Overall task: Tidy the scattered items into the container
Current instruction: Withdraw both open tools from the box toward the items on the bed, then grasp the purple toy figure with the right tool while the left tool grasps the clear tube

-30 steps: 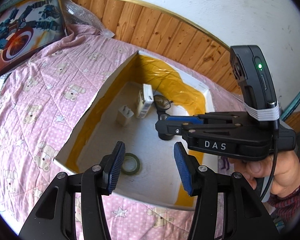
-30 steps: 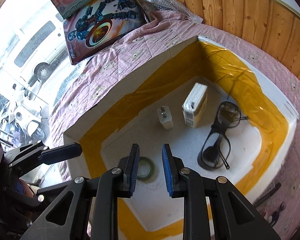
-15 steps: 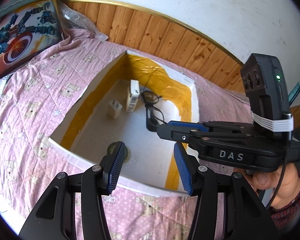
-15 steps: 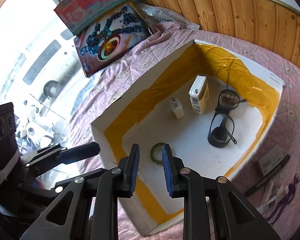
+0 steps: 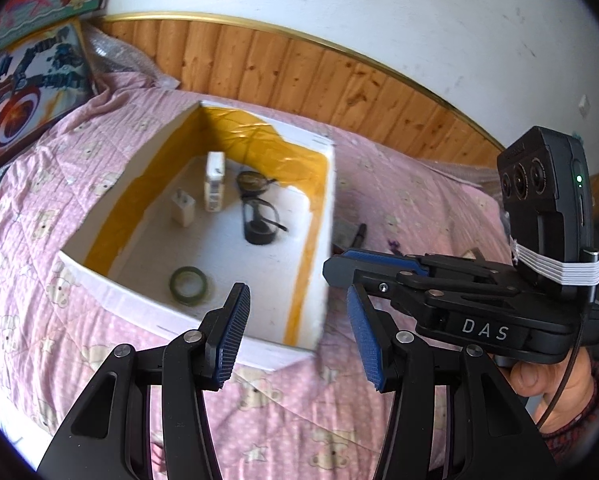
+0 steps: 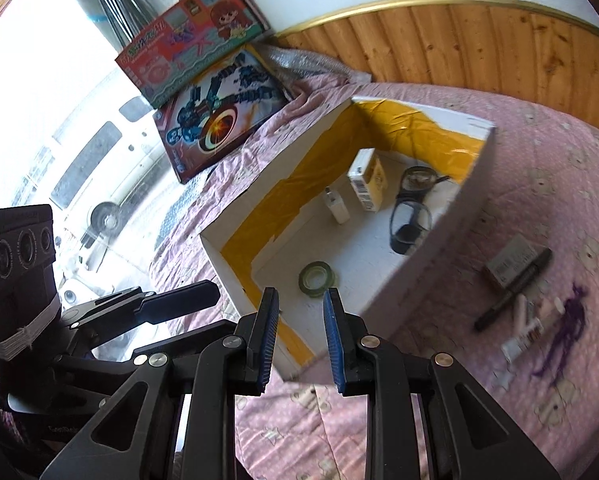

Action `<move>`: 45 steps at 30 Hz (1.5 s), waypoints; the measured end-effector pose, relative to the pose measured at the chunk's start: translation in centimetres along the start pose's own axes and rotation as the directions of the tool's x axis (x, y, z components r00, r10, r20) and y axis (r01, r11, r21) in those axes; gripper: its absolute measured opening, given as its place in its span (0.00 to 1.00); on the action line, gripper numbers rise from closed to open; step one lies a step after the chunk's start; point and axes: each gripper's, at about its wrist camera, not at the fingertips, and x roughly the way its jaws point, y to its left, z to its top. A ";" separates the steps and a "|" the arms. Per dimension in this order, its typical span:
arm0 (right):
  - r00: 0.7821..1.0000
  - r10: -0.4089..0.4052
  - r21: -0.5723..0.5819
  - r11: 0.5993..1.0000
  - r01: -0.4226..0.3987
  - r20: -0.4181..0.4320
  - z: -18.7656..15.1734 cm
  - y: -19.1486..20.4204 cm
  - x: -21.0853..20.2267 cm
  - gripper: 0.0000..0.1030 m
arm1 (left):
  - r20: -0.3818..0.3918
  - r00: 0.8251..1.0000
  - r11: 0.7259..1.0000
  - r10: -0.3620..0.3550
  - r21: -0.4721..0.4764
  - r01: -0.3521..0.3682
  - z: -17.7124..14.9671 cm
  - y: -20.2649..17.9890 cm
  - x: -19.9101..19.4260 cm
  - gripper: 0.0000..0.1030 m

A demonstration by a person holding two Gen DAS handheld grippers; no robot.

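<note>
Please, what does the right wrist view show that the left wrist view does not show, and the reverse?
Only the right wrist view shows the window, the grey box and the purple figure lying outside the container.

Only the left wrist view shows a hand holding the right gripper.

Both show the container, with the tape roll, glasses, charger and small carton inside, and the black pen outside it.

Pink quilt [image 6: 539,152], wood panelling [image 5: 299,76] — two toy boxes [image 6: 219,108]
</note>
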 end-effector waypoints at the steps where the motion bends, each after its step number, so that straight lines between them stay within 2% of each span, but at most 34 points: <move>1: 1.000 -0.004 0.006 1.000 0.004 0.013 -0.5 -0.2 -0.5 0.24 | 0.003 1.000 1.000 -0.007 0.011 0.007 -0.3 -0.6 -0.1 0.52; 15: 0.994 -0.035 0.168 0.986 0.018 0.099 -8.1 -4.9 -5.6 0.24 | -0.043 0.996 0.987 -0.082 0.133 0.087 -3.6 -8.2 0.8 0.52; 26: 0.987 -0.081 0.295 0.955 0.036 0.140 -12.2 -9.2 -8.3 0.24 | -0.093 0.989 0.970 -0.117 0.202 0.134 -4.5 -12.5 3.3 0.52; 36: 0.979 -0.140 0.356 0.931 0.080 0.148 -12.9 -12.6 -9.0 0.25 | -0.121 0.984 0.959 -0.129 0.239 0.155 -3.3 -14.8 7.4 0.52; 45: 0.973 -0.194 0.405 0.905 0.130 0.123 -11.8 -16.9 -8.4 0.29 | -0.172 0.981 0.968 -0.088 0.218 0.125 -1.7 -14.9 13.8 0.52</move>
